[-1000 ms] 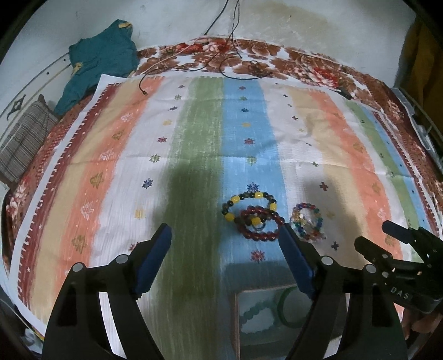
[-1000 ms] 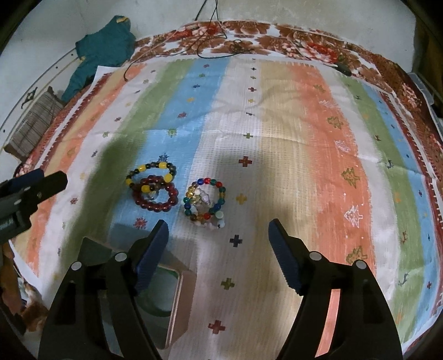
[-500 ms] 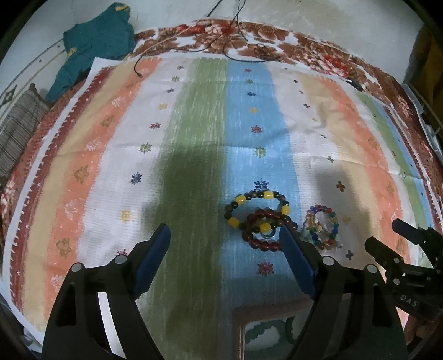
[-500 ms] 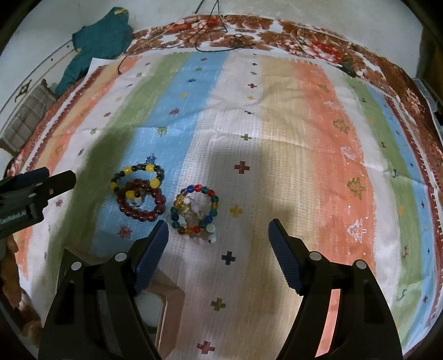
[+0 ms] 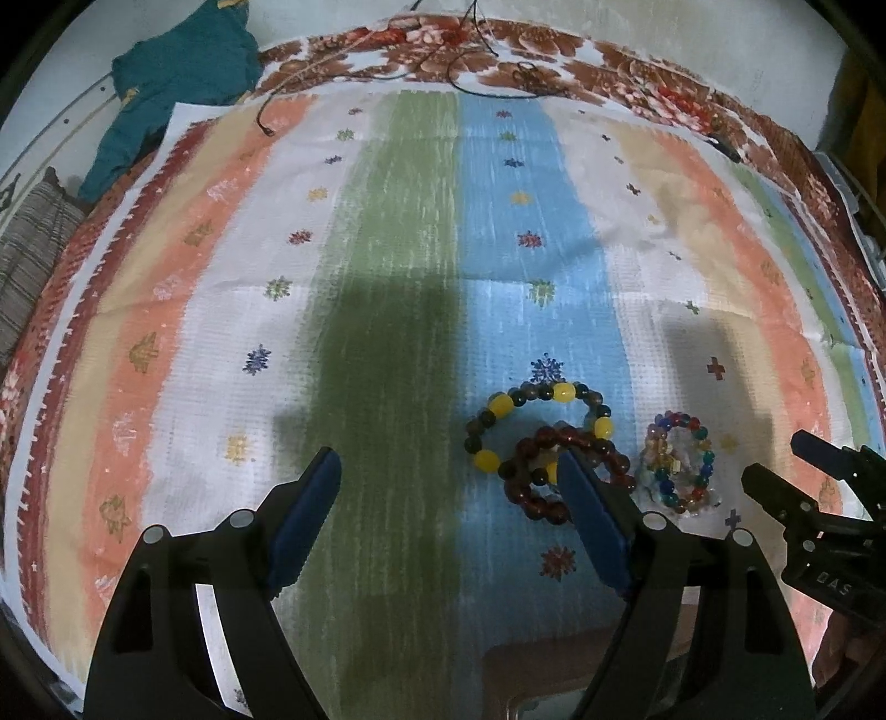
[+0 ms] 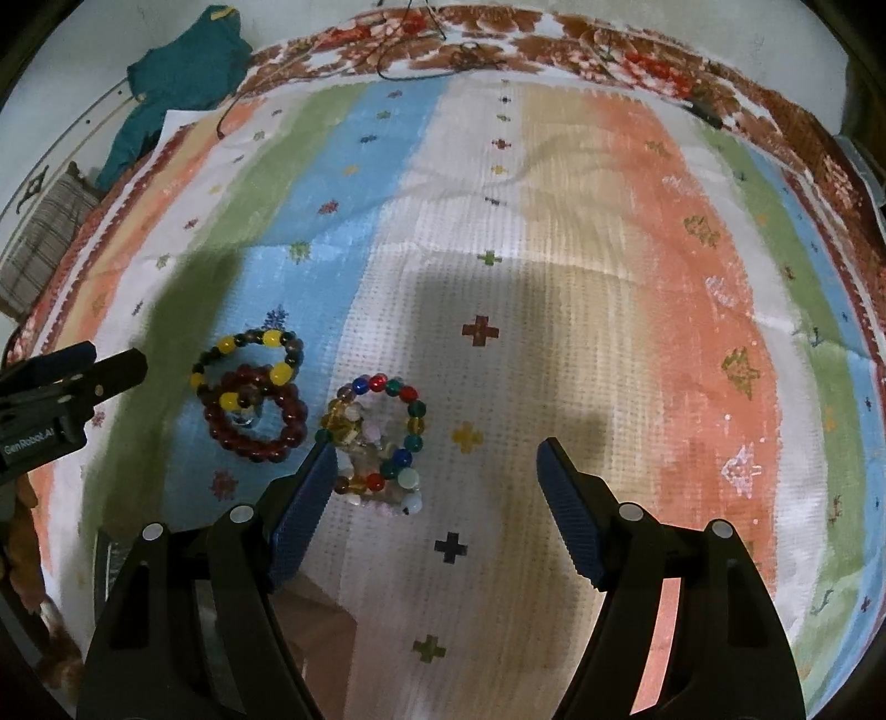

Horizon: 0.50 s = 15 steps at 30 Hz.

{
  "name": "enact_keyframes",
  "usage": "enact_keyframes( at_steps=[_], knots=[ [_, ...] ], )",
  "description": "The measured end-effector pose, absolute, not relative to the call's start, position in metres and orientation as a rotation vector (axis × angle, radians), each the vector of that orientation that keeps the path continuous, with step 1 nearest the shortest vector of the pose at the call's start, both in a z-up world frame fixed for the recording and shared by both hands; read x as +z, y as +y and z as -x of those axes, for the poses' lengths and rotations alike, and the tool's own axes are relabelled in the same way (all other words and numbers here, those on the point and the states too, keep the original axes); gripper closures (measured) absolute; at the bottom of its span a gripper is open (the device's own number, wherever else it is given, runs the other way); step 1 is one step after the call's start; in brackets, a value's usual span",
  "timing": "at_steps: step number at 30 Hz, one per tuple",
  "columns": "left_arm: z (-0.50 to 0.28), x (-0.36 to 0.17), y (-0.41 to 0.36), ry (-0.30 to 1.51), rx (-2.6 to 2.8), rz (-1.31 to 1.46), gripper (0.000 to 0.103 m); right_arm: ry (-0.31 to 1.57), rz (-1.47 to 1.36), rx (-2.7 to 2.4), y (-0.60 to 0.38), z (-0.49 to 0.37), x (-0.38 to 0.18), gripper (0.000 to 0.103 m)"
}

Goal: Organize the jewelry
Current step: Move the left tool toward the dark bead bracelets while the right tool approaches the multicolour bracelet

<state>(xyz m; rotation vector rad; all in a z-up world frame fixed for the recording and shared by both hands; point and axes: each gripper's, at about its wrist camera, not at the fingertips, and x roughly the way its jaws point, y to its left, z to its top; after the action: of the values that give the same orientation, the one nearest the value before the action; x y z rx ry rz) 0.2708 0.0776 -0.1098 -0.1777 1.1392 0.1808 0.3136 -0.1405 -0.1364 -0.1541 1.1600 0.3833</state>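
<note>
Bracelets (image 6: 310,404) lie loose on the bed, just ahead of both tools; right tool (image 6: 437,465) and left tool (image 5: 448,476) gape wide, empty, likely lining up a pick.

Box (image 5: 554,664) below the left jaws: cut off by frame edge. Dark red bracelet (image 5: 559,476): partly hidden behind right finger.

I'm over a bed with a striped mat (image 5: 398,232) spread on a brown floral bedsheet (image 5: 581,61), pale wall (image 5: 637,22) behind it. Teal cloth (image 5: 177,83) bunched in the far left corner, a checked pillow (image 5: 27,255) beside it, black cable (image 5: 487,83) trailing along the top. Dim light, blocky shadows
</note>
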Motion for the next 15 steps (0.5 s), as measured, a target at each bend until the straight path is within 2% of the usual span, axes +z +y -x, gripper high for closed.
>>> enact_keyframes(
  at_steps=[10, 15],
  knots=[
    [-0.286, -0.132, 0.08, 1.179, 0.15, 0.164, 0.025, 1.199, 0.126, 0.38, -0.139, -0.33, -0.152, 0.029],
    [-0.294, -0.144, 0.084, 1.207, 0.149, 0.17, 0.031, 1.212, 0.143, 0.374, -0.134, -0.337, -0.161, 0.029]
  ],
)
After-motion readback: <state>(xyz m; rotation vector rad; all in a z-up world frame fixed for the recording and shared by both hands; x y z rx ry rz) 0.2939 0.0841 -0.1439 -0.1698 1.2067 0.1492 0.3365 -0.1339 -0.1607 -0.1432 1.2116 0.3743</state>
